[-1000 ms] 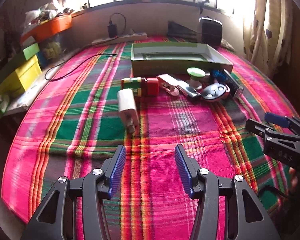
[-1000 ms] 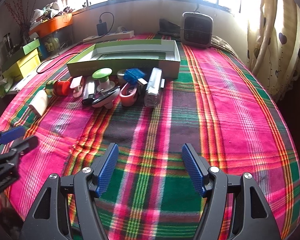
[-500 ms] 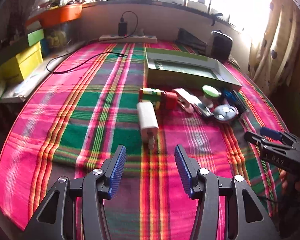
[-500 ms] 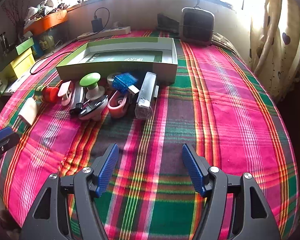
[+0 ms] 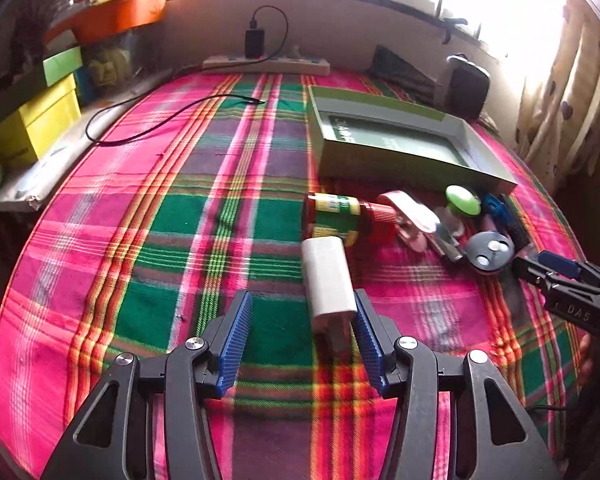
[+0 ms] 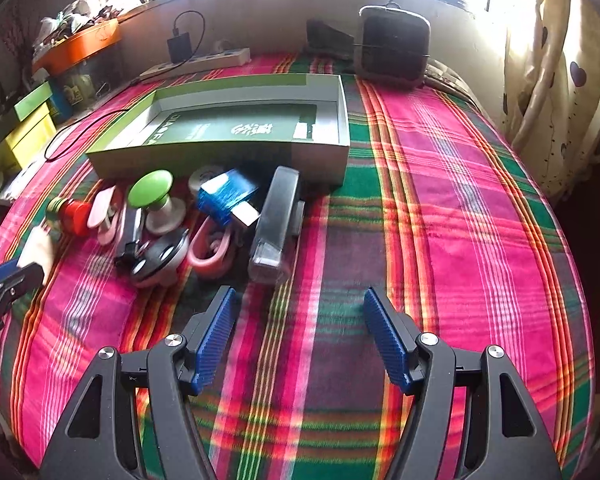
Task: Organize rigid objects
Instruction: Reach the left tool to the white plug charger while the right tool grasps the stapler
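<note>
Left wrist view: wide bare stretch of plaid blanket (image 5: pixel 148 216) to the left, clutter crowded right below the green box (image 5: pixel 396 148). Left gripper (image 5: pixel 303 340) spread wide, white charger (image 5: pixel 329 280) lying between the fingers, right pad (image 5: pixel 366 344) at or just beside its edge, contact uncertain. Red-capped bottle (image 5: pixel 340 220) just behind the charger. Right wrist view: right gripper (image 6: pixel 298 336) spread, empty, over open blanket, black stapler (image 6: pixel 276 220) just ahead. Broad free cloth to the right. Small items in the pile overlapping, hard to separate; charger mostly cut off at left edge.
</note>
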{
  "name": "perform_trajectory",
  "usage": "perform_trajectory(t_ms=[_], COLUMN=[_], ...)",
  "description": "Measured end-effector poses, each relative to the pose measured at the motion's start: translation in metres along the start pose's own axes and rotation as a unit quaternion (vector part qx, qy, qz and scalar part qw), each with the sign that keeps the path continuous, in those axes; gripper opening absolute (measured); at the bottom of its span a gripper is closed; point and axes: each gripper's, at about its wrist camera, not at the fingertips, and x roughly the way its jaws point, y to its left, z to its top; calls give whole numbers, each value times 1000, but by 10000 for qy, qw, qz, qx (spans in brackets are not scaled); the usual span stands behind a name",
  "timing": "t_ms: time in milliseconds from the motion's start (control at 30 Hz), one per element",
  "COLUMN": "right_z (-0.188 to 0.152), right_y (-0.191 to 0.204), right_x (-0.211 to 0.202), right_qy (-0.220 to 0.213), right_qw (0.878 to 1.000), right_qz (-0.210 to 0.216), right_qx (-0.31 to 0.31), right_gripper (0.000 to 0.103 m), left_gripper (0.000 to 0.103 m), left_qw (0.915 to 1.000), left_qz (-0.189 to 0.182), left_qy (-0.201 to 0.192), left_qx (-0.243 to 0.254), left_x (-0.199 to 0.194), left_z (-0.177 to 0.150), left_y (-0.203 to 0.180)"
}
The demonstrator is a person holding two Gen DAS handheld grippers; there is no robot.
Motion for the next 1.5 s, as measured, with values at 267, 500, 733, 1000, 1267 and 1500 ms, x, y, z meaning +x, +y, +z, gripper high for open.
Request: perform_trajectory(t_ms=[267,500,733,1000,1267,1500], right_z=[20,29,30,29,28,26], right_y=[-3,-5,-8,-13,-11,-9], right_x=[14,22,21,17,15,13], right_qy=[55,9,7,-68,-101,-131], right_qw=[10000,10000,10000,9998,9998,9997], right_qz=[-13,-21,32,98,163,193], right_qx=[-29,-21,15,160,93,59], right_gripper=[67,67,62,40,25,25], left_gripper=[49,49,49,39,25,20], left_qw=[10000,9999,9997,9997,9998,9998], left_qz=[31,127,230,235,160,133], left_qy=[2,-46,-71,-83,-88,-89], left_qx=[55,46,57,22,65,79], left_x=[8,12,12,10,9,9], left_z=[9,14,11,9,8,8], left_y=[1,1,-2,-2,-5,-7])
